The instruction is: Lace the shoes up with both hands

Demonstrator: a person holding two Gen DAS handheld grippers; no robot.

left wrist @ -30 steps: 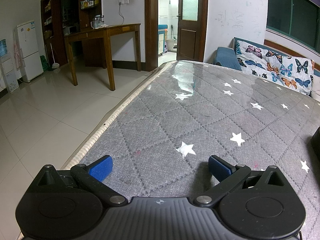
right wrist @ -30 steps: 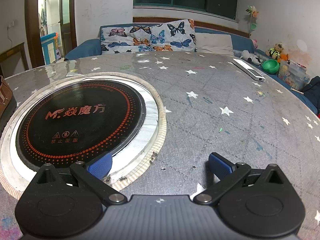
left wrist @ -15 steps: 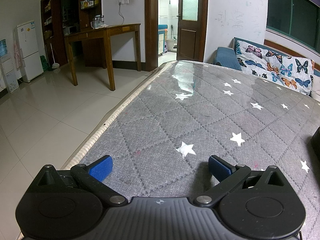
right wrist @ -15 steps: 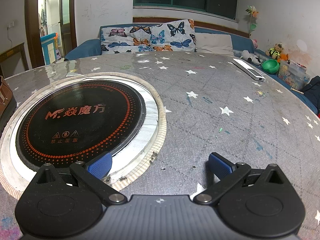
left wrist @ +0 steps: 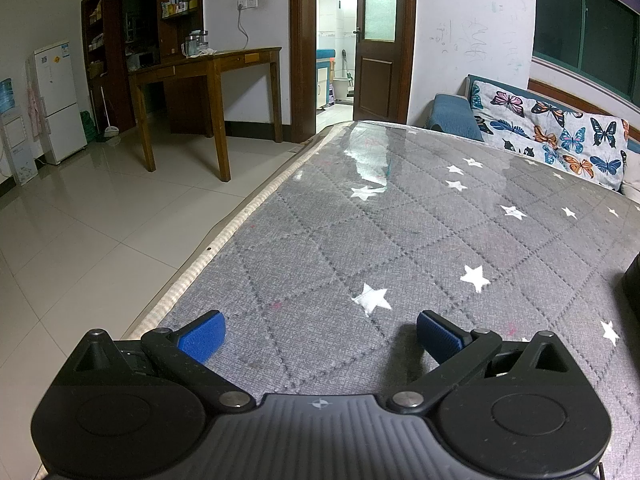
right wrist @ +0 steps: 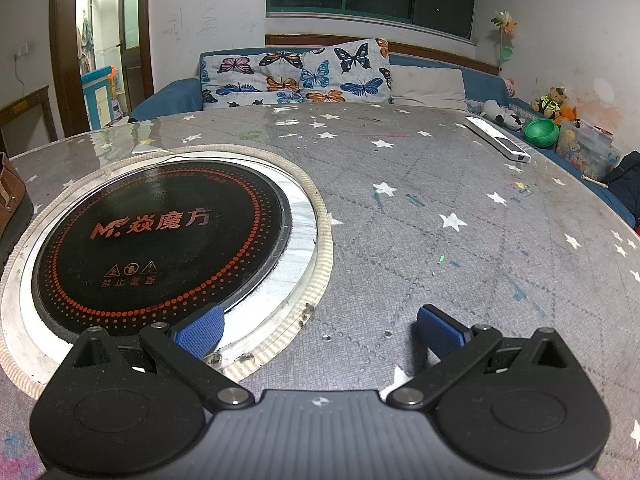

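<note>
Left gripper (left wrist: 318, 330): jaws released and spread wide, nothing between the blue pads (left wrist: 202, 336); it sits low over the grey star-print cover, near the table's left edge.
Right gripper (right wrist: 320, 330): jaws released and spread wide, nothing between them; its left pad (right wrist: 200, 330) lies over the near rim of the round hotplate, the right pad over bare cover.
Shoe (right wrist: 12, 204): a brown shoe with a thick black sole, only a sliver showing at the far left edge of the right view, beside the hotplate's rim; laces cannot be seen. A dark shape at the right edge of the left view may be the same shoe, but that cannot be told.
Table (left wrist: 400, 232): covered with a quilted grey cloth with white stars under a glossy clear sheet.
Hotplate (right wrist: 160, 240): black disc with orange dots and lettering, set in a metal ring, left of centre in the right view.
Remote (right wrist: 498, 138): white, lying near the table's far right edge.
Sofa (right wrist: 304, 74): beyond the table, with butterfly-print cushions.
Wooden desk (left wrist: 208, 68): standing on the tiled floor, well apart from the table.
</note>
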